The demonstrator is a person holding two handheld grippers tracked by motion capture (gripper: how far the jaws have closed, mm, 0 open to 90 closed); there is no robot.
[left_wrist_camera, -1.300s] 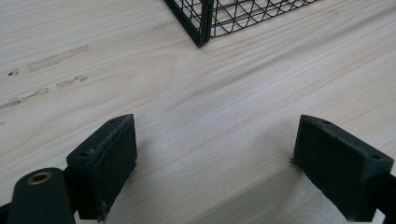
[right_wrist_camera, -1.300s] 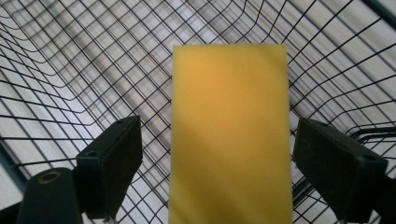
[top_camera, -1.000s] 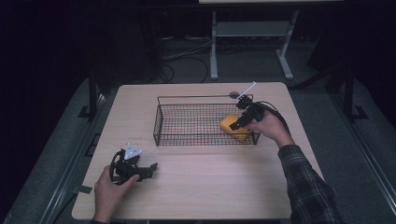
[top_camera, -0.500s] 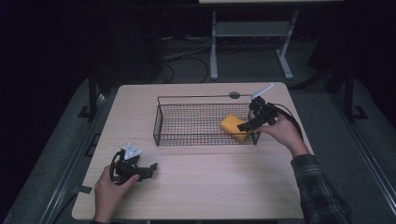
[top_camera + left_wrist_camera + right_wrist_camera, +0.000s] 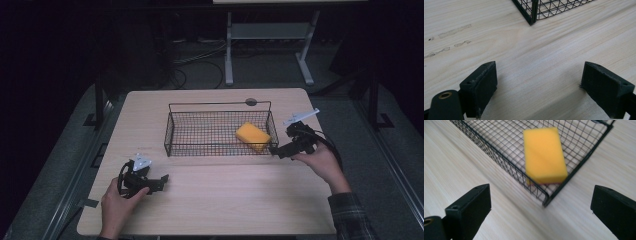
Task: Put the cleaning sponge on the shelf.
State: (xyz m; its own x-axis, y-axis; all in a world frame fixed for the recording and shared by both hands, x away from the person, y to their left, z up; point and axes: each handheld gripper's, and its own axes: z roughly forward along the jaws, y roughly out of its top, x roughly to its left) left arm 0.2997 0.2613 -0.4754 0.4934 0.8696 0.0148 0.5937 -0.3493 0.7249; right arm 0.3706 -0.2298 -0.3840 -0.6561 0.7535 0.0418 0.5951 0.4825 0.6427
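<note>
A yellow sponge lies inside the black wire basket, in its right end near the front corner. My right gripper hovers just outside that corner, pointing at it. Its jaws have just been opening and stand wide apart with nothing between them. At the table's near left, my left gripper rests low over the wood, open and empty, aimed toward the basket's front left corner.
The light wooden table has bare wood in front of the basket. A small dark round disc sits at the table's far edge behind the basket. A white stand and cables lie on the floor beyond.
The right gripper has drawn back out of the basket to the right and toward the person, leaving the sponge lying inside. The left hand has stayed where it was.
</note>
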